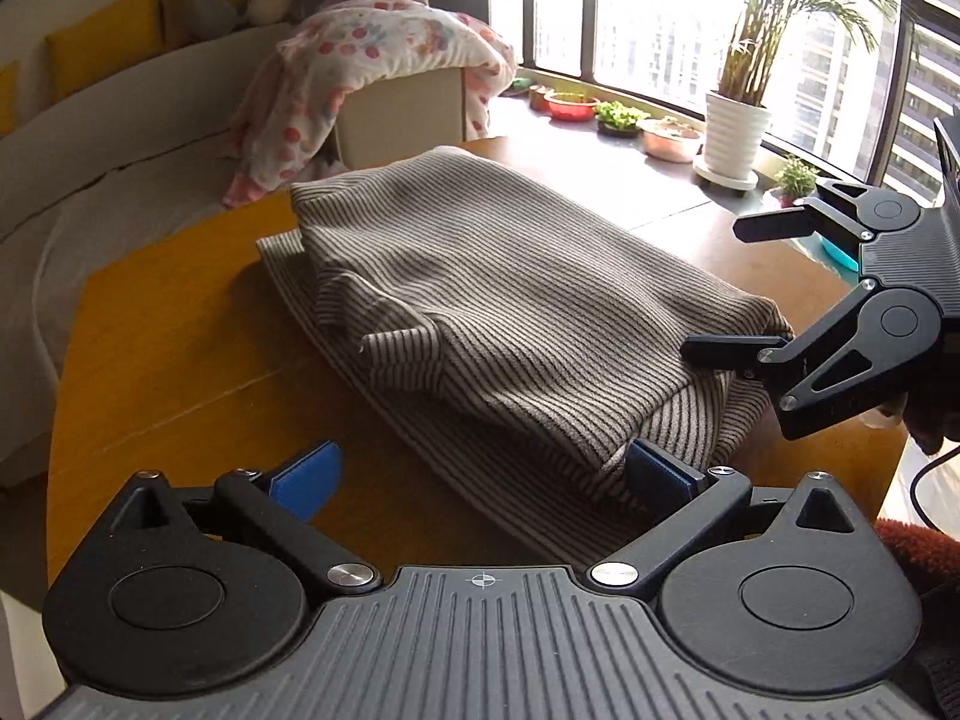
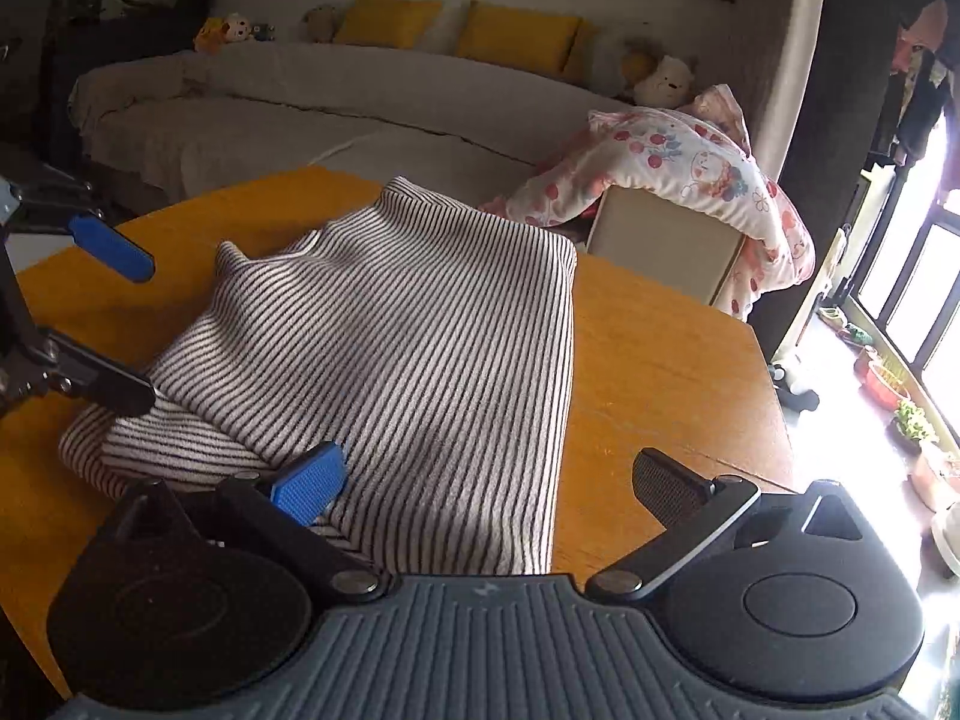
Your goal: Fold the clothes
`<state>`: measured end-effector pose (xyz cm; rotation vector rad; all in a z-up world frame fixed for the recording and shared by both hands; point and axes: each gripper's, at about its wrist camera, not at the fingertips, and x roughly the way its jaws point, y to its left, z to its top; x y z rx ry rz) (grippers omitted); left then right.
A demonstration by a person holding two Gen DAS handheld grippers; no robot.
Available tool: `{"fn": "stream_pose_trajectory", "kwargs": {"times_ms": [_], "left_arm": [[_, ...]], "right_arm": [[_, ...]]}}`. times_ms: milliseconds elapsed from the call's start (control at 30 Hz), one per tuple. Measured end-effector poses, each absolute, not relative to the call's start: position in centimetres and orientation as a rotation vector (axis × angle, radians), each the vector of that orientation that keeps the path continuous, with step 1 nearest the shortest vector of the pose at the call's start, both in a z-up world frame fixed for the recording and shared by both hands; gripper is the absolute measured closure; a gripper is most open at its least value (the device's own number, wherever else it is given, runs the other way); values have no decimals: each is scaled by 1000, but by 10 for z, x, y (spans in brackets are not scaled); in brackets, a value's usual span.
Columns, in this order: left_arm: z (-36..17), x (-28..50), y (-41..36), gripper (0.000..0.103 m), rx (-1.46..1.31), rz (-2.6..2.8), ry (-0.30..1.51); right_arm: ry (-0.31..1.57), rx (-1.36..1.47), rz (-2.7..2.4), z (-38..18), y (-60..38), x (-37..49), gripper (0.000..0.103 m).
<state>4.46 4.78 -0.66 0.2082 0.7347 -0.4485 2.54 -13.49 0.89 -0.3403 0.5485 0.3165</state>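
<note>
A striped grey-and-white garment (image 1: 480, 312) lies folded in layers on the wooden table (image 1: 168, 360); it also shows in the right wrist view (image 2: 408, 360). My left gripper (image 1: 480, 474) is open at the garment's near edge, its right blue pad touching the cloth corner. It also shows in the right wrist view (image 2: 129, 330) at the left, open. My right gripper (image 2: 489, 483) is open, its left pad resting on the cloth, its right finger over bare table (image 2: 660, 360). It also shows in the left wrist view (image 1: 738, 288), open at the garment's right end.
A chair draped with a floral blanket (image 1: 372, 72) stands beyond the table. A grey sofa (image 2: 300, 114) with yellow cushions lies behind. A windowsill holds a potted plant (image 1: 735, 132) and several bowls.
</note>
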Motion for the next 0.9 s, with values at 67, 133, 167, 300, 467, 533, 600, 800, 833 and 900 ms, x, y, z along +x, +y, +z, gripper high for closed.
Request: {"fn": "stream_pose_trajectory", "kwargs": {"times_ms": [67, 133, 167, 300, 467, 533, 600, 800, 833, 900], "left_arm": [[-5, 41, 56, 0, 209, -418, 734], [-6, 39, 65, 0, 212, -385, 739], [-7, 39, 70, 0, 207, -370, 744], [-4, 37, 86, 0, 170, -347, 748], [3, 30, 82, 0, 183, -375, 730], [7, 25, 77, 0, 201, -396, 717], [10, 20, 74, 0, 214, -416, 707], [6, 7, 60, 0, 251, -506, 713], [4, 6, 57, 0, 266, -521, 716], [-1, 5, 50, 0, 309, -540, 725]], "right_arm": [[546, -381, 361, 8, -129, 19, 0], [544, -422, 406, 7, -123, 13, 0], [542, -443, 429, 6, -120, 9, 0], [536, -524, 518, 4, -108, -3, 0], [525, -626, 631, 2, -94, -19, 30], [518, -674, 664, 0, -88, -24, 31], [503, -740, 666, -5, -81, -23, 28], [622, -500, 633, 3, -93, 11, 44], [661, -409, 631, 5, -101, 20, 44], [737, -224, 626, 10, -116, 39, 44]]}}
